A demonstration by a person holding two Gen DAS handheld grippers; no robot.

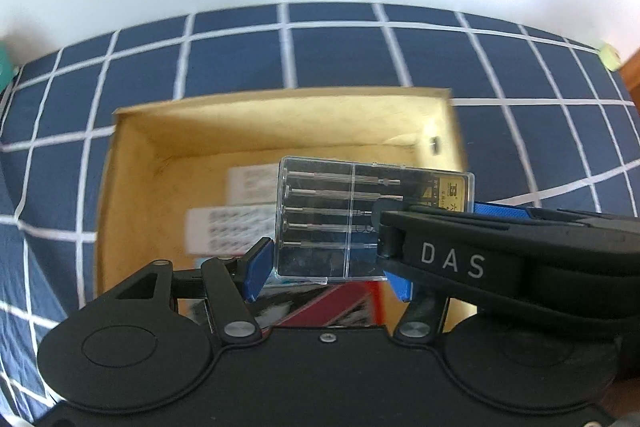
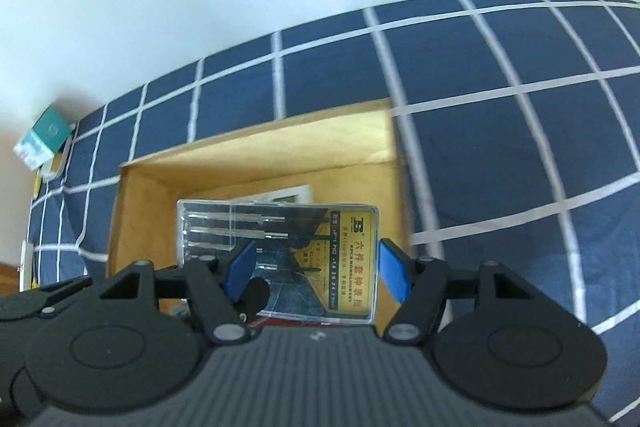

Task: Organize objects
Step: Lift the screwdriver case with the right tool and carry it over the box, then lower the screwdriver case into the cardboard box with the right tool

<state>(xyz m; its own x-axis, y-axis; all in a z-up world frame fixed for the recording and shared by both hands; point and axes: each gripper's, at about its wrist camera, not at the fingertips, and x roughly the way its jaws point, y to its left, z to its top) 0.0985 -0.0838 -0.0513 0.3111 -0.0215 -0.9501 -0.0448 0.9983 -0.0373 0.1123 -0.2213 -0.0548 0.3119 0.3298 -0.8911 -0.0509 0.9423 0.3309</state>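
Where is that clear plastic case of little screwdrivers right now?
In both wrist views the clear screwdriver case sits mid-frame, held between both grippers' blue fingers above the open cardboard box on the blue checked cloth.

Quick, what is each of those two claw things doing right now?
Left gripper: closed on the clear screwdriver case, above the cardboard box.
Right gripper: closed on the same case, at its labelled end.

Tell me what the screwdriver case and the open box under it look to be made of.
Screwdriver case: looks like clear, glossy hard plastic; the metal shafts show through it. Box: probably plain matte cardboard, tan, with thin folded walls.
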